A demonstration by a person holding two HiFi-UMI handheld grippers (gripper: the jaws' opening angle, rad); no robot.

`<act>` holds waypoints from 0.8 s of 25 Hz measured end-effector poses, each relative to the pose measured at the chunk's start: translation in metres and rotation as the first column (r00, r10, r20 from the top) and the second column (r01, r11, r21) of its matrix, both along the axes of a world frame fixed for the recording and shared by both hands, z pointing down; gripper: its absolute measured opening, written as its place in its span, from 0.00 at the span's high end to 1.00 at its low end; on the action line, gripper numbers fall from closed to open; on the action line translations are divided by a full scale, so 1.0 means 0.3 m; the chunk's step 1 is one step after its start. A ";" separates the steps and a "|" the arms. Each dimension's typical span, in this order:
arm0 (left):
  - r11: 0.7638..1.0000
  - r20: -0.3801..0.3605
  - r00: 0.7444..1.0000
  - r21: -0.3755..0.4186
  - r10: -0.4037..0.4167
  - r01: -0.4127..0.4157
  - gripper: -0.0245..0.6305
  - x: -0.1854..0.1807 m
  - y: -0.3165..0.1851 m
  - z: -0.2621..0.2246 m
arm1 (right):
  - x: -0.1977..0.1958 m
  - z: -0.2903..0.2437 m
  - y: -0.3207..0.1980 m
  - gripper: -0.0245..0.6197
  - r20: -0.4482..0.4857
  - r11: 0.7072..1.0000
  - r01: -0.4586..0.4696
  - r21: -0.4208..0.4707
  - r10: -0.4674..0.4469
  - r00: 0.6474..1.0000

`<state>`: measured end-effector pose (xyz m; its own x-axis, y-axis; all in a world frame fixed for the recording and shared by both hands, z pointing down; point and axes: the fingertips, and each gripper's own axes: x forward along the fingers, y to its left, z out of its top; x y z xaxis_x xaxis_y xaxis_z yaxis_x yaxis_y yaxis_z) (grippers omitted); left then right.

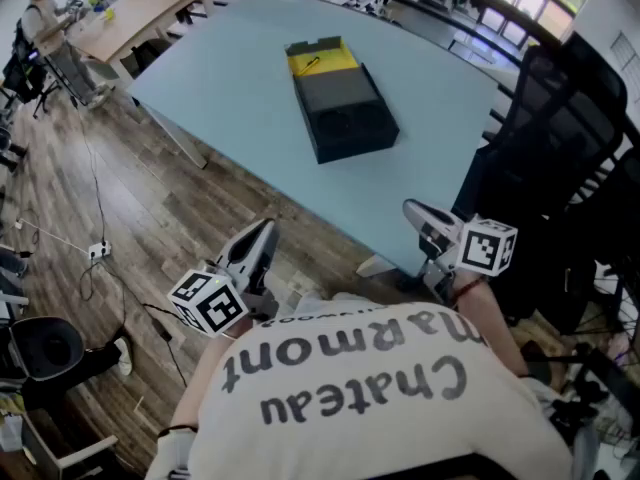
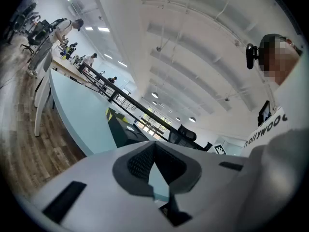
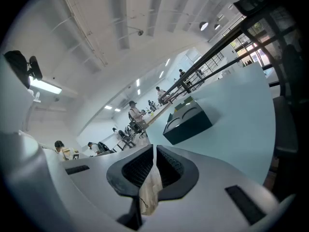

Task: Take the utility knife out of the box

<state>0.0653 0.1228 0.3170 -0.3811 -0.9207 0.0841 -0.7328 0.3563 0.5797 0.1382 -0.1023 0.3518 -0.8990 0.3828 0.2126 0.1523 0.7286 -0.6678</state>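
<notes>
A long black box (image 1: 340,100) with a yellow section at its far end lies on the pale blue table (image 1: 230,88). A small dark item (image 1: 313,63) rests on the yellow part; I cannot tell whether it is the utility knife. Both grippers hang close to my body, short of the table's near edge and well away from the box. My left gripper (image 1: 268,226) is shut and empty, its tips meeting (image 2: 154,144) with the box (image 2: 123,129) beyond. The right gripper (image 1: 412,208) also has its jaws together (image 3: 154,148) with nothing held, looking toward the box (image 3: 188,121).
A black office chair (image 1: 560,138) stands at the table's right corner. On the wooden floor to the left lie a power strip (image 1: 98,251) and cables. A wooden desk (image 1: 130,18) with a person beside it is at the far left, and a dark railing runs behind the table.
</notes>
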 end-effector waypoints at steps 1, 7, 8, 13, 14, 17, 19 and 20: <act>1.000 -0.002 1.000 0.002 -0.001 0.001 0.96 0.001 0.000 0.000 | 0.002 0.000 -0.002 0.89 -0.002 1.000 0.000 0.004 0.000 1.000; 1.000 -0.010 1.000 0.004 -0.003 0.003 0.96 -0.004 -0.010 0.002 | 0.010 0.012 -0.009 0.89 -0.017 1.000 -0.001 0.009 0.001 1.000; 1.000 -0.011 1.000 0.003 -0.003 0.003 0.96 -0.006 -0.013 0.002 | 0.010 0.014 -0.010 0.89 -0.019 1.000 -0.001 0.008 0.001 1.000; 1.000 0.011 1.000 -0.020 0.006 -0.006 0.96 -0.017 -0.056 -0.021 | 0.008 0.030 -0.006 0.89 -0.033 1.000 -0.008 0.013 0.009 0.999; 1.000 0.018 1.000 -0.025 0.013 -0.012 0.96 -0.022 -0.067 -0.028 | 0.004 0.032 -0.001 0.89 -0.033 1.000 -0.009 0.020 0.010 0.999; 0.998 0.023 0.999 -0.039 0.041 -0.040 0.96 -0.048 -0.096 -0.039 | -0.012 0.053 0.023 0.89 -0.047 1.000 -0.018 0.022 0.019 0.999; 0.996 0.027 0.997 -0.054 0.068 -0.066 0.96 -0.075 -0.112 -0.043 | -0.021 0.074 0.042 0.89 -0.075 0.999 -0.040 0.014 0.041 0.996; 0.995 0.032 0.996 -0.058 0.079 -0.077 0.96 -0.094 -0.119 -0.047 | -0.028 0.083 0.052 0.89 -0.090 0.998 -0.053 0.015 0.054 0.994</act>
